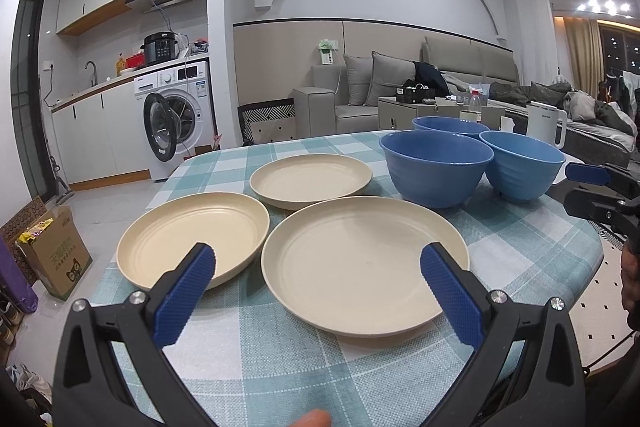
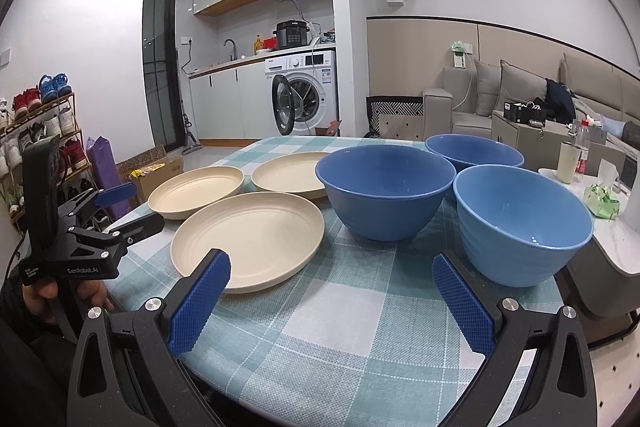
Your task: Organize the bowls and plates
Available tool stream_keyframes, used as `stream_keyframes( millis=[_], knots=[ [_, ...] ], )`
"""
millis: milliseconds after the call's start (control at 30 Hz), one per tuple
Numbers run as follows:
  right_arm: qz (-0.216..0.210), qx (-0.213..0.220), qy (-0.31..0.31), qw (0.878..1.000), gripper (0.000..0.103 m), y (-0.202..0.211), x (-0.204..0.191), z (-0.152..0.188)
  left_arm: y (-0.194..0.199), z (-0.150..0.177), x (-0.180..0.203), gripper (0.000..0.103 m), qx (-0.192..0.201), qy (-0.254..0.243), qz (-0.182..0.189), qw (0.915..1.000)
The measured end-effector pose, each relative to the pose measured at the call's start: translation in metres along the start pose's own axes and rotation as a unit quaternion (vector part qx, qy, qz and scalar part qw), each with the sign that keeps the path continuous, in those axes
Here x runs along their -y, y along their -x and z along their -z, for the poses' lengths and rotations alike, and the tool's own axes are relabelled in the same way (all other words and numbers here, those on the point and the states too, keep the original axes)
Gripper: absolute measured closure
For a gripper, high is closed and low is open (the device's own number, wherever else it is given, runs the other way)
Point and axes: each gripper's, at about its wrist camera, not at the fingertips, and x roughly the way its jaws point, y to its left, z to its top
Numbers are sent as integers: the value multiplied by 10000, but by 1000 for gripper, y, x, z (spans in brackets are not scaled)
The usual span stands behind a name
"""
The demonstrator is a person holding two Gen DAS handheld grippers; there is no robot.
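Three cream plates lie on the checked tablecloth: a large near plate (image 1: 360, 263) (image 2: 248, 239), a left plate (image 1: 192, 235) (image 2: 196, 189) and a far plate (image 1: 310, 179) (image 2: 286, 175). Three blue bowls stand to their right: a big middle bowl (image 1: 434, 167) (image 2: 386, 191), a far bowl (image 1: 450, 126) (image 2: 474, 151) and a lighter right bowl (image 1: 522, 167) (image 2: 522, 223). My left gripper (image 1: 318, 259) hovers open over the near plate's front edge, empty. My right gripper (image 2: 332, 267) is open above bare cloth, between the near plate and the right bowl, empty.
The table (image 1: 248, 347) (image 2: 340, 339) has a rounded front edge. Beyond its right side stand a white kettle (image 1: 546, 123), a bottle (image 2: 584, 147) and a cup (image 2: 568, 163). A cardboard box (image 1: 56, 251) sits on the floor at the left. A person's hand (image 2: 48, 291) holds the left gripper.
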Motion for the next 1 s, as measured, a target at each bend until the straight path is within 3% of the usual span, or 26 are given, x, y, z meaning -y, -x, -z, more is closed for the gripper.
stream_keyframes(
  millis=[367,500,867,1000],
  knots=[
    [28,9,120,9999,0,0,-4,-3,-3,-3,-8,0,94,270,69,9996],
    [86,20,106,9999,0,2,-2,-9,-6,-10,-16,0,-75,399,87,9991],
    [16,93,222,9997,0,3,-1,-35,-13,-28,-36,0,-316,383,-217,9985],
    [-17,182,270,9995,0,5,0,-48,-13,-37,-39,0,-232,365,-201,9989]
  ],
)
